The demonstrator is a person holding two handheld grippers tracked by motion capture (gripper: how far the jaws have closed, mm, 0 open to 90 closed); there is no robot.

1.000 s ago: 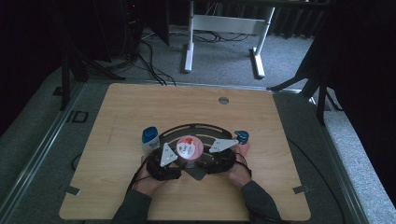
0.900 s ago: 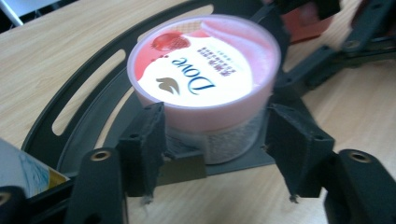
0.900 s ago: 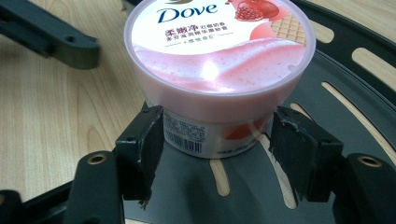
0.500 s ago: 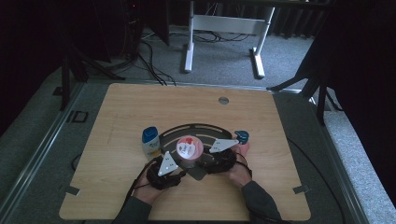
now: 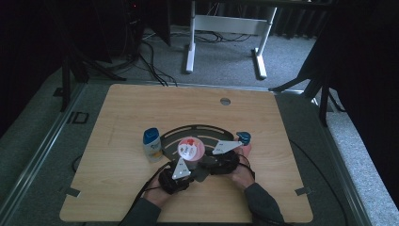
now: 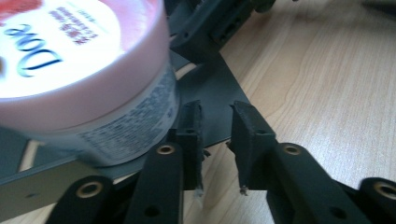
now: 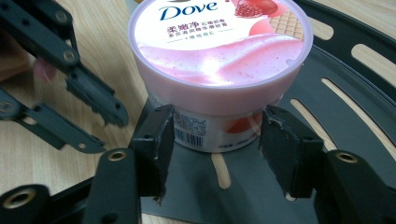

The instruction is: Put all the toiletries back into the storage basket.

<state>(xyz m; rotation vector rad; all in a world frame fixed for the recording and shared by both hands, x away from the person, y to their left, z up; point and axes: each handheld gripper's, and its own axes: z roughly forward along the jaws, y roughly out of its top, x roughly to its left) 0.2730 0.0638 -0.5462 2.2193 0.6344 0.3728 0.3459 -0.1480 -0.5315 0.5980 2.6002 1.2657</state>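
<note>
A pink Dove tub stands on a dark slotted plate at the table's near middle. My right gripper reaches it from the right. In the right gripper view its jaws flank the tub's base and have just been closing; a thin gap remains at the right pad. My left gripper sits just below the tub. Its jaws have just been closing to a narrow gap with nothing between them, beside the tub and over the plate's tip.
A white bottle with a blue cap stands just left of the plate. A small blue object lies by the right hand. Bare wood spreads across the table's far half and to both sides.
My left gripper has slid toward the near edge and a little right, and its jaws have narrowed. The right gripper has stayed at the tub.
</note>
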